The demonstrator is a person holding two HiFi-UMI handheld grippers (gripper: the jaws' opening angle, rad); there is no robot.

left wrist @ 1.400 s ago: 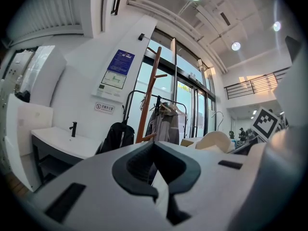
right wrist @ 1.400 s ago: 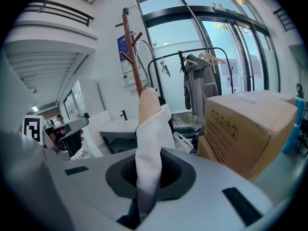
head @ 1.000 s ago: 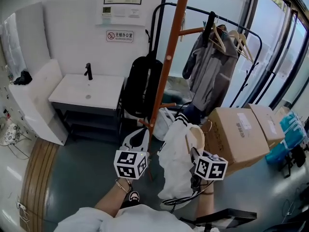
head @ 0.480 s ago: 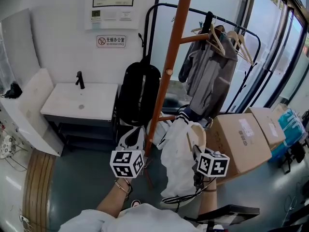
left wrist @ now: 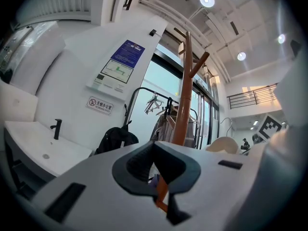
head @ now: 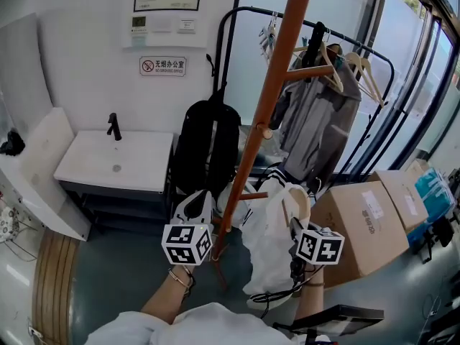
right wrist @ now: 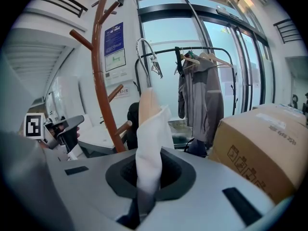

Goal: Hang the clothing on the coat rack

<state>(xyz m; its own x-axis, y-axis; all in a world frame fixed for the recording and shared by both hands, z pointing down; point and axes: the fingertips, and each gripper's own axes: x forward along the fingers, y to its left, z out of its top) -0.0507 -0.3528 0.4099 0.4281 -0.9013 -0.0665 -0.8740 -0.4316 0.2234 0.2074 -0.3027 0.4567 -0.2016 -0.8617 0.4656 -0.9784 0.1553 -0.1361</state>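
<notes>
White-walled room, sink [head: 136,172] at back. The right claw [right wrist: 144,189] pinches the white garment [head: 272,246] on its hanger [right wrist: 147,102], just right of the orange coat rack [head: 269,113]; left claw [left wrist: 155,170] pressed together, empty. Hanging not yet done.

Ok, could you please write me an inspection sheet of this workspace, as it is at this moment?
Surface: grey floor; no worktable seen.
Job's things: white garment on a wooden hanger, beside the orange-brown coat rack, not yet hung.
Clutter: cardboard boxes at the right; black backpack hanging behind the coat rack.
Grippers: left gripper shut, nothing in it; right gripper shut on the white garment.
Cables: black cable looping below the right gripper.
Surroundings: white sink counter with black tap; grey jacket on a clothes rail.
</notes>
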